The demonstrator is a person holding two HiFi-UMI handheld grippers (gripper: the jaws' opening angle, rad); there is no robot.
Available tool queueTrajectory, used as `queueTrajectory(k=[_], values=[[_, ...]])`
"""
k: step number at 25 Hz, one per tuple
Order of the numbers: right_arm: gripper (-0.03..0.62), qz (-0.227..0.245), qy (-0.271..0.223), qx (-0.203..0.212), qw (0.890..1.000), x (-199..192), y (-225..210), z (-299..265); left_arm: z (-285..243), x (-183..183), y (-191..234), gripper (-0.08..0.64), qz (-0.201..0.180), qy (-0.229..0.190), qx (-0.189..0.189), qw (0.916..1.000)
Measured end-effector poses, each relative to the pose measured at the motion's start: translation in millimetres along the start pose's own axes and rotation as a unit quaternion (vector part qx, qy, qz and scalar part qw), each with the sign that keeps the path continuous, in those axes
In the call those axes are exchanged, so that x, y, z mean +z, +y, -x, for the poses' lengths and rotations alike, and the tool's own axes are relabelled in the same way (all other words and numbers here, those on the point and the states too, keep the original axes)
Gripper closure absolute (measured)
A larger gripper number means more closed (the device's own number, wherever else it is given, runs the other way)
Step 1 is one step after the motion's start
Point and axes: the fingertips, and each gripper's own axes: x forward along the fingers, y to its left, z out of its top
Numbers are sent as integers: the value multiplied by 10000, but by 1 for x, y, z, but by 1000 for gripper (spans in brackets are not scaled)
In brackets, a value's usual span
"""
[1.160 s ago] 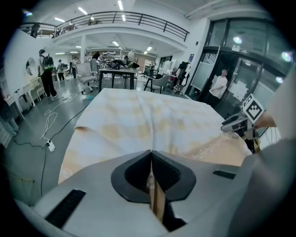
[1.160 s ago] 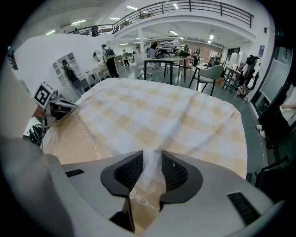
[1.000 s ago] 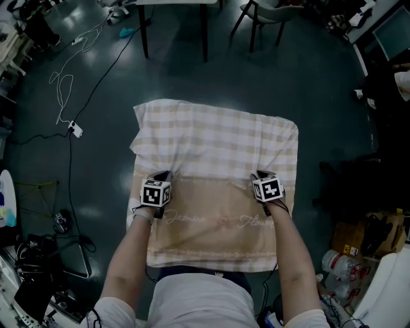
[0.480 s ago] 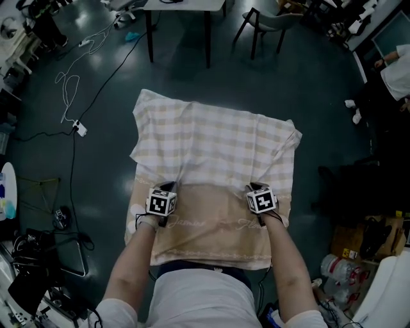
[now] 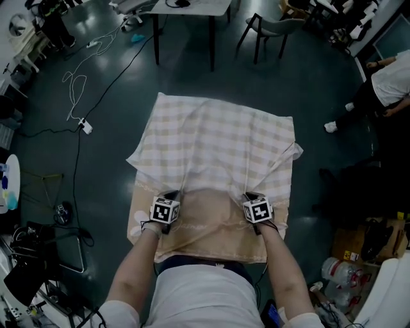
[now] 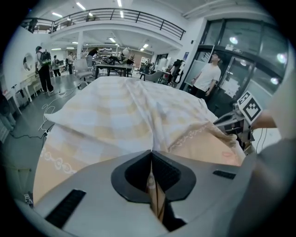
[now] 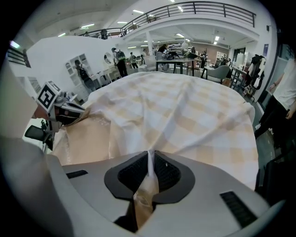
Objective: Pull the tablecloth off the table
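Now left tool and just-closing right tool pinch tablecloth over dark floor.

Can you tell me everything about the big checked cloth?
The tablecloth is thin, soft fabric: pale cream-and-white checks with a tan border carrying curly embroidery. It drapes over the table, hiding it, wrinkled and bunched toward the near edge. The left tool pinches one fold; the right tool, jaws just closing, pinches another.

A white table and a chair stand at the top; a white power strip lies at the left; a person stands upper right.
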Motion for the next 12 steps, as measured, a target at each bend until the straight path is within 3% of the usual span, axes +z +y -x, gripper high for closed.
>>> queueTrajectory(k=[12], values=[[538, 28, -122, 147, 9998, -58, 49, 16, 19, -64, -41, 548, -161, -8, -99, 9998]])
